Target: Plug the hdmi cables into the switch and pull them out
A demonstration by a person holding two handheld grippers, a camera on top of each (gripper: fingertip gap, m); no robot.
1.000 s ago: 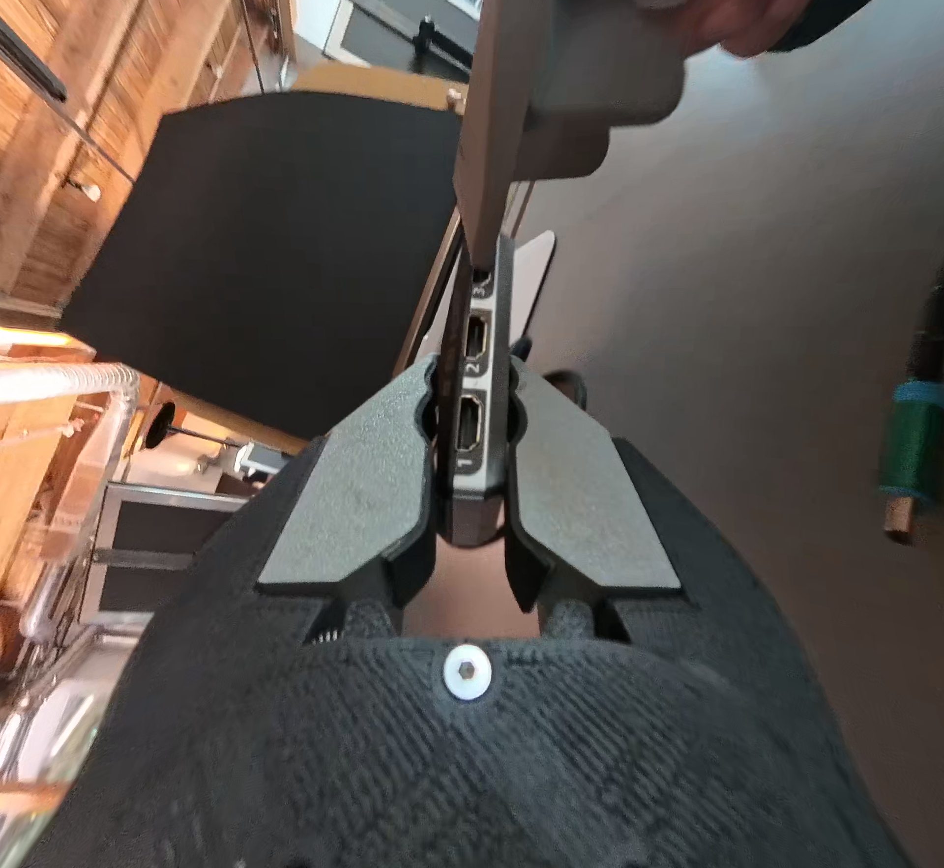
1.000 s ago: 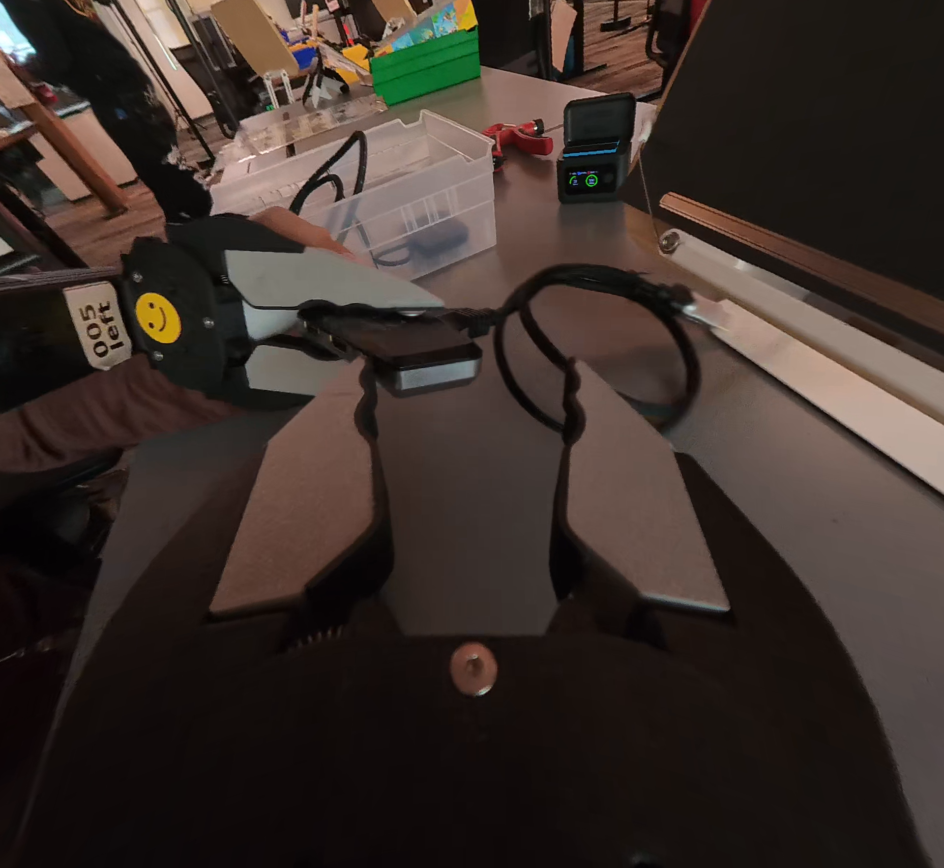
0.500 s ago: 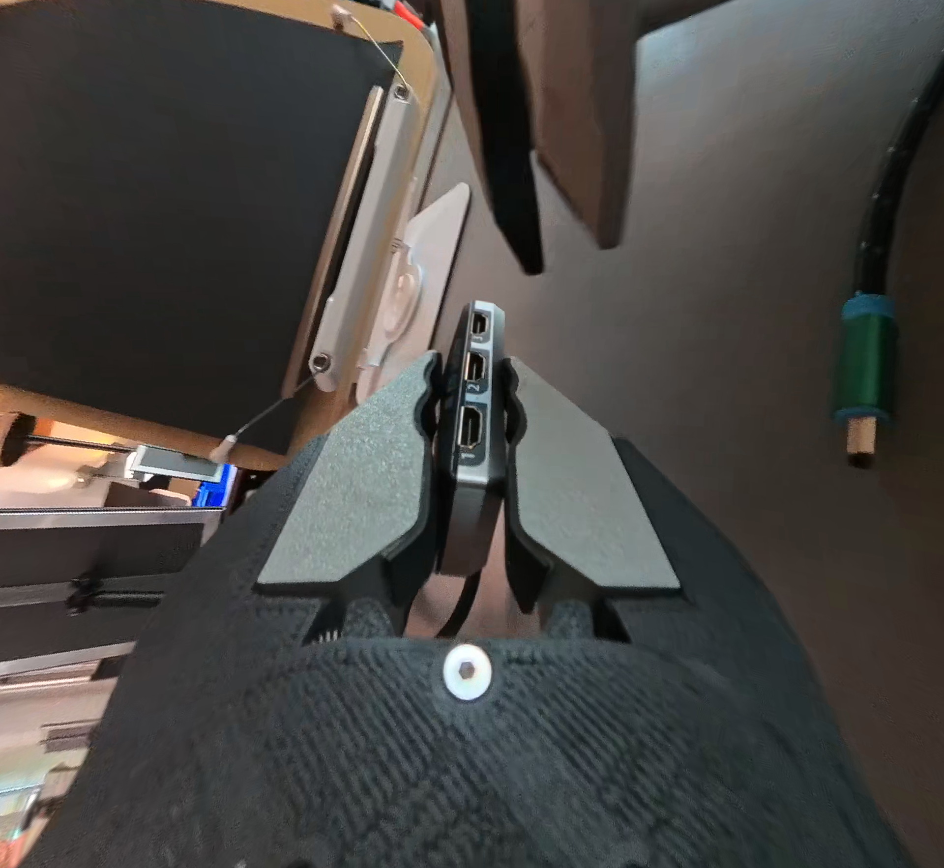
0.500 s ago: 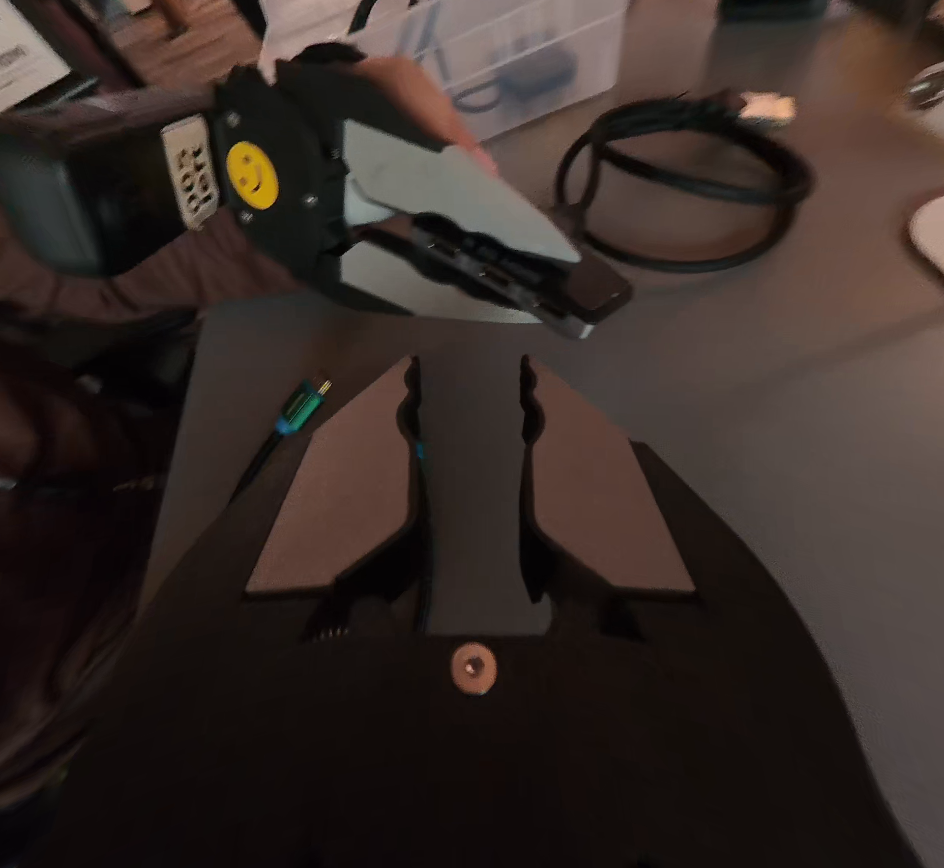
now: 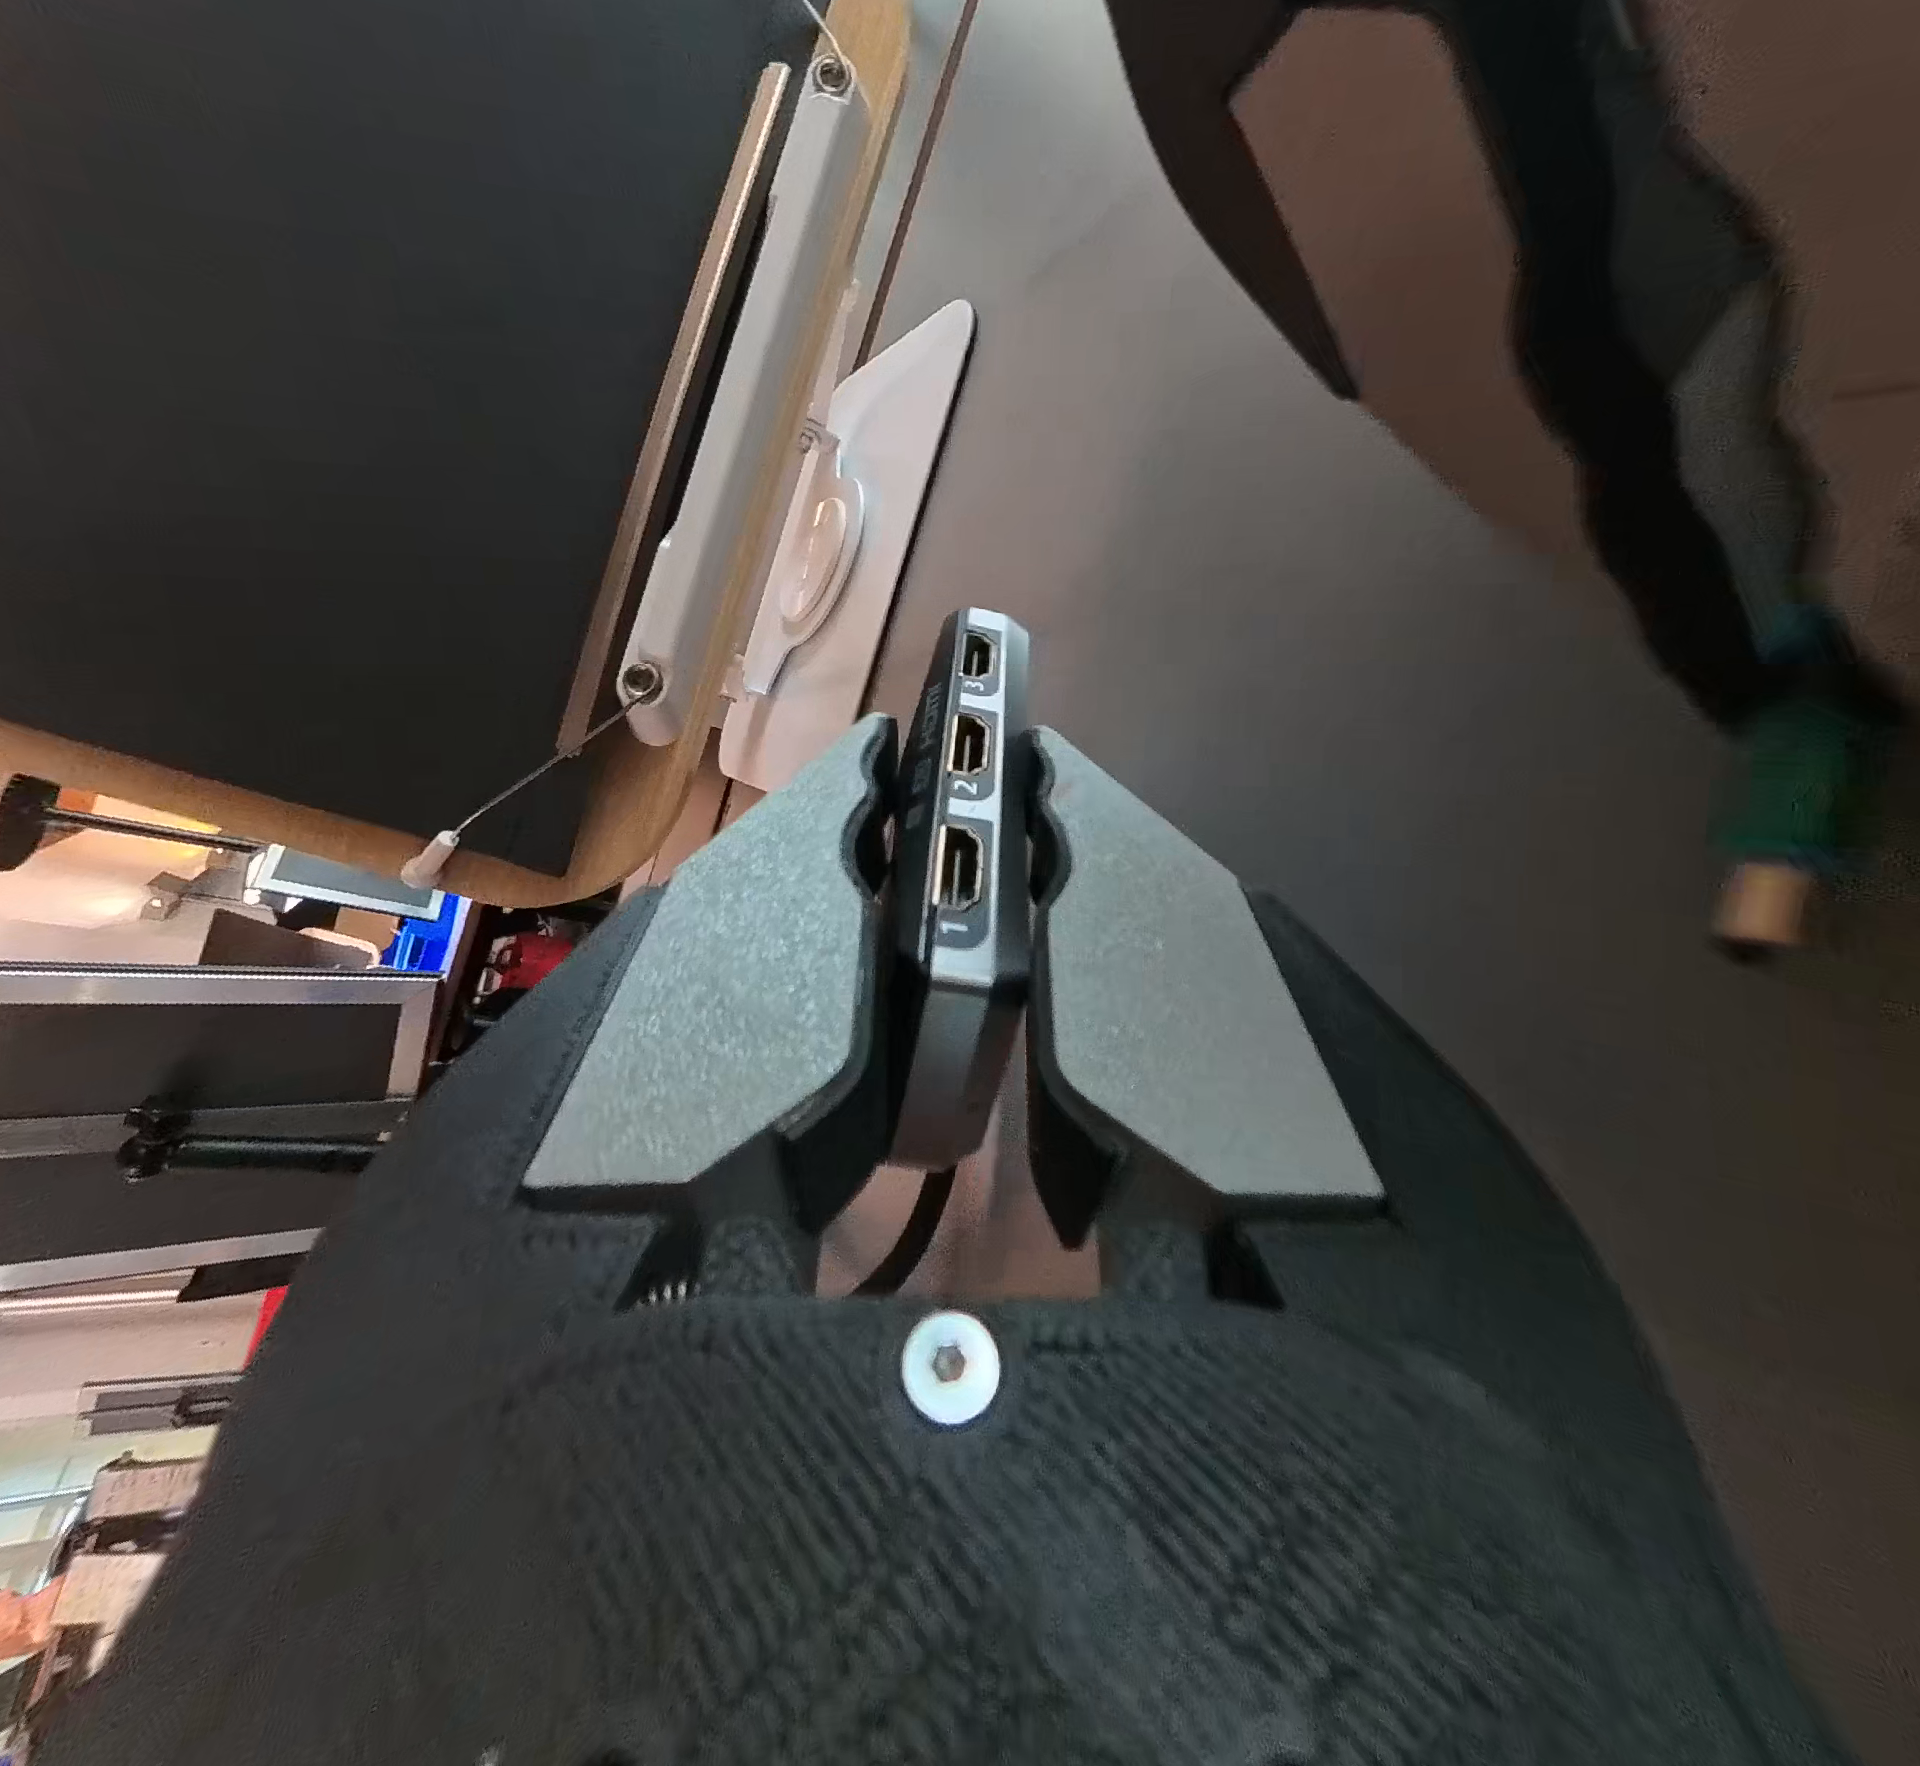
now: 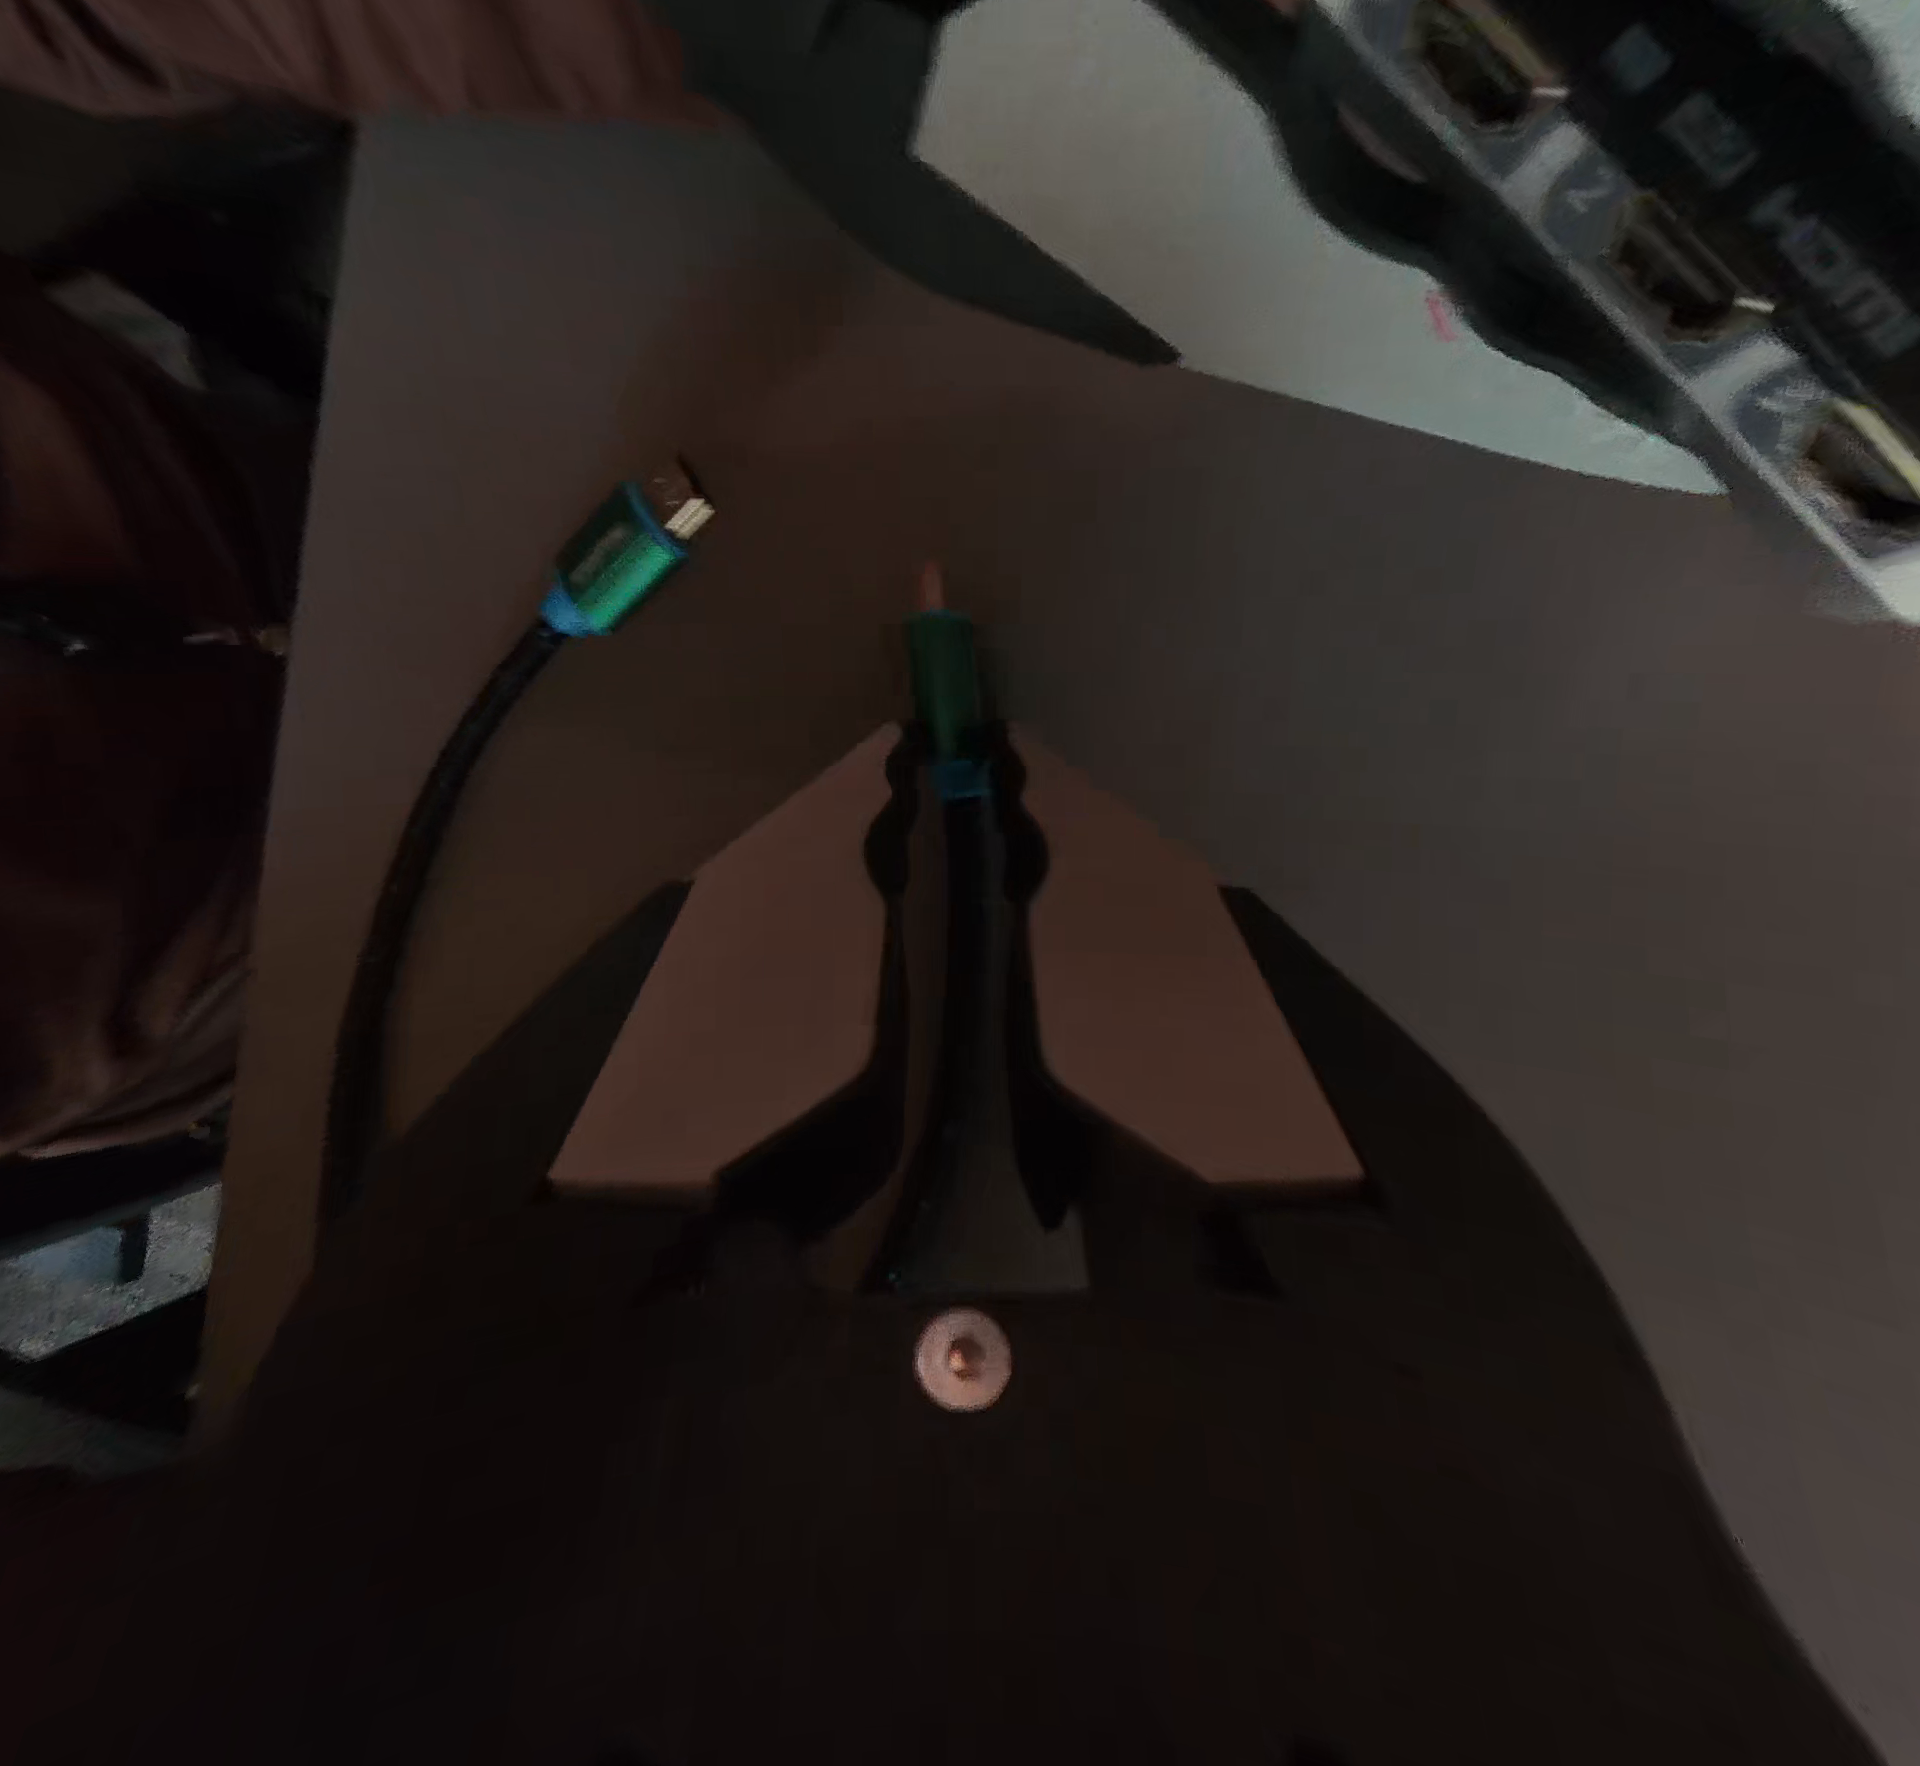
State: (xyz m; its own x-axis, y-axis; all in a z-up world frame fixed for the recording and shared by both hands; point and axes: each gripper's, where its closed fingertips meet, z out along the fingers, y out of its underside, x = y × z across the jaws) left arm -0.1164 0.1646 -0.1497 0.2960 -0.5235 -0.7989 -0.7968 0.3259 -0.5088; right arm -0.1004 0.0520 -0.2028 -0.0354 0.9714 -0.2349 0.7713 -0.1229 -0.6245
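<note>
The left hand-held gripper (image 5: 961, 786) stays clamped on the slim dark grey HDMI switch (image 5: 971, 817), its three ports facing forward and empty. The right hand-held gripper (image 6: 951, 760), half open half a second ago, has now closed on a green-shelled, black braided HDMI cable (image 6: 943, 693), plug pointing ahead. A second green HDMI cable (image 6: 618, 563) lies on the grey worktop (image 6: 1351, 781) just to its left.

Grey table (image 6: 1351, 781); loose green-headed HDMI cable (image 6: 623, 553) lying flat near its left edge.
</note>
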